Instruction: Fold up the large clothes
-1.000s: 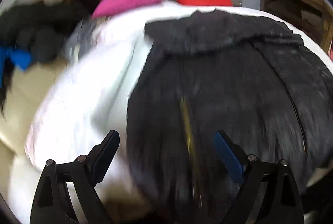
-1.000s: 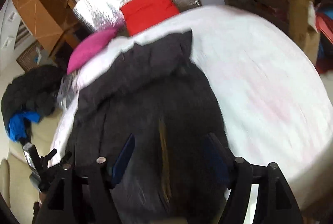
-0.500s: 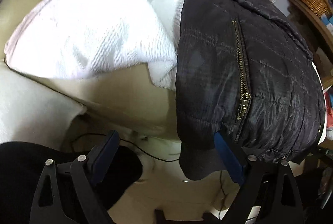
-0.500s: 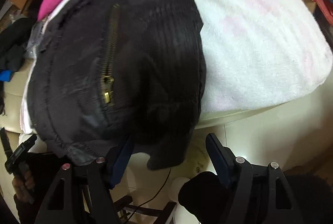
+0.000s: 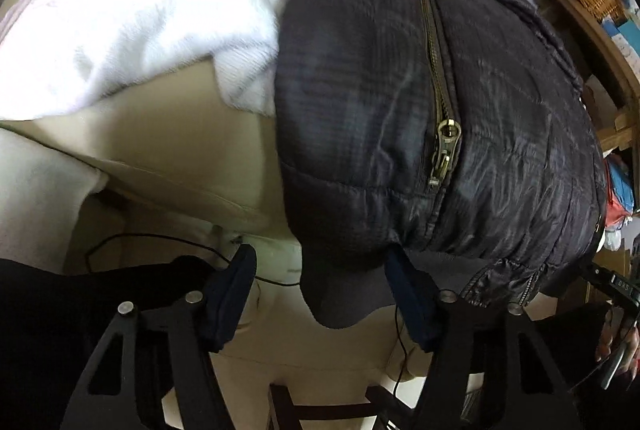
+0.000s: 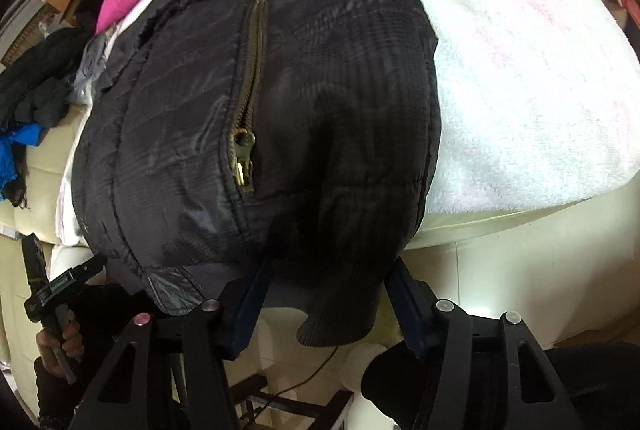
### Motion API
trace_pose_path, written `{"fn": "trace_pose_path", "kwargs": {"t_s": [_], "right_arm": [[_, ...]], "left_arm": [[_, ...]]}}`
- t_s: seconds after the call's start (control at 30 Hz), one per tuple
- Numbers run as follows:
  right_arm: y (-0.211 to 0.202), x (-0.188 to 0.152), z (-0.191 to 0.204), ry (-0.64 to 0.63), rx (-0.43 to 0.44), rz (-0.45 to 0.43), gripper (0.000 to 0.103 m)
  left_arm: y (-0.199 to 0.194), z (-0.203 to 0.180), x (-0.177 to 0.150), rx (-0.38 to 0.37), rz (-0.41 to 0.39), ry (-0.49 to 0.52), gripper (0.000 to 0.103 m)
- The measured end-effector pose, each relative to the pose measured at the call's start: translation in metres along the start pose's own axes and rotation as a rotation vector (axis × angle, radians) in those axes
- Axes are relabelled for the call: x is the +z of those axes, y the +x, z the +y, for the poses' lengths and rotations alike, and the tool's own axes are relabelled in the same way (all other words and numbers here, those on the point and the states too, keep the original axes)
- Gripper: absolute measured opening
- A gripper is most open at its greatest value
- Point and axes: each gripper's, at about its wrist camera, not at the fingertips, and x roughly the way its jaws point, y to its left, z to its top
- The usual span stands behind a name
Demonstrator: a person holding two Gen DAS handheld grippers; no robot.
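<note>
White blanket (image 6: pixel 520 78) under black jacket (image 5: pixel 420 102), hem closer than before; both hand-held grippers (image 5: pixel 320 294) (image 6: pixel 326 304) apart.

Jacket (image 5: pixel 420 110) atop blanket (image 5: pixel 140 10)

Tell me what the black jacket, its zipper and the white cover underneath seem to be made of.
Black jacket: looks like quilted synthetic shell, slightly glossy, with stitched channels; its hem looks ribbed knit, matte.
Zipper: apparently brass-toned metal, with glinting teeth and pull.
White cover: fluffy, terry or fleece-like pile, faintly pink in places.
</note>
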Motion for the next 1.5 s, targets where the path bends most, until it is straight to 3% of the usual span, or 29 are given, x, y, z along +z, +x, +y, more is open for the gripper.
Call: {"fn": "trace_pose_path", "kwargs": {"t_s": [0.13,0.37,0.4,0.43,0.53,0.63,0.73,0.77,0.83,0.9,0.97,1.0,1.03,1.1,1.17,1.2,1.27,1.3,1.33,1.5], "right_arm": [[0.02,0.004,0.0,0.023,-0.022,0.108,0.071],[0.044,0.011,0.004,0.006,-0.017,0.128,0.071],[0.044,0.01,0.004,0.009,-0.009,0.124,0.069],[0.041,0.009,0.003,0.005,-0.002,0.112,0.057],[0.026,0.003,0.006,-0.017,0.002,0.085,0.034],[0.01,-0.003,0.009,-0.02,0.004,0.069,0.029],[-0.007,-0.012,0.02,-0.062,0.043,0.05,0.029],[-0.012,-0.013,0.022,-0.069,0.061,0.043,0.029],[-0.013,-0.009,0.017,-0.058,0.077,0.055,0.031],[-0.009,0.002,0.01,-0.015,0.092,0.081,0.033],[0.005,0.011,0.0,0.042,0.109,0.12,0.041],[0.01,0.014,-0.001,0.049,0.111,0.131,0.056],[0.016,0.017,-0.004,0.057,0.106,0.146,0.061],[0.025,0.022,-0.008,0.077,0.099,0.157,0.062],[0.027,0.022,-0.01,0.078,0.108,0.153,0.06],[0.025,0.022,-0.009,0.067,0.105,0.144,0.056],[0.015,0.014,-0.002,0.024,0.095,0.121,0.033],[0.008,0.012,0.002,-0.005,0.069,0.106,0.03],[0.001,0.01,0.005,-0.015,0.059,0.094,0.024],[-0.041,-0.004,0.024,-0.068,0.056,0.02,0.017]], "left_arm": [[0.017,-0.01,-0.002,0.014,0.032,0.022,0.084],[0.036,-0.016,-0.001,-0.03,0.069,0.057,0.084],[0.036,-0.015,-0.002,-0.037,0.064,0.055,0.081],[0.038,-0.013,-0.003,-0.05,0.062,0.055,0.065],[0.036,-0.015,-0.008,-0.059,0.051,0.08,0.039],[0.03,-0.02,-0.013,-0.068,0.039,0.101,0.03],[0.028,-0.023,-0.015,-0.079,0.041,0.092,0.03],[0.029,-0.024,-0.015,-0.081,0.047,0.087,0.033],[0.036,-0.016,-0.013,-0.083,0.071,0.078,0.062],[0.051,-0.017,-0.012,-0.095,0.134,0.075,0.077],[0.063,-0.021,-0.014,-0.078,0.179,0.094,0.078],[0.069,-0.023,-0.015,-0.07,0.199,0.11,0.078],[0.072,-0.024,-0.016,-0.063,0.203,0.118,0.078],[0.072,-0.021,-0.017,-0.068,0.196,0.116,0.078],[0.068,-0.018,-0.017,-0.107,0.18,0.106,0.053],[0.066,-0.017,-0.018,-0.116,0.176,0.106,0.036],[0.06,-0.015,-0.019,-0.138,0.159,0.1,0.024],[0.056,-0.013,-0.02,-0.155,0.155,0.095,0.013],[0.052,-0.012,-0.021,-0.172,0.15,0.092,0.011],[0.021,-0.027,-0.028,-0.243,0.098,0.137,0.008]]}}
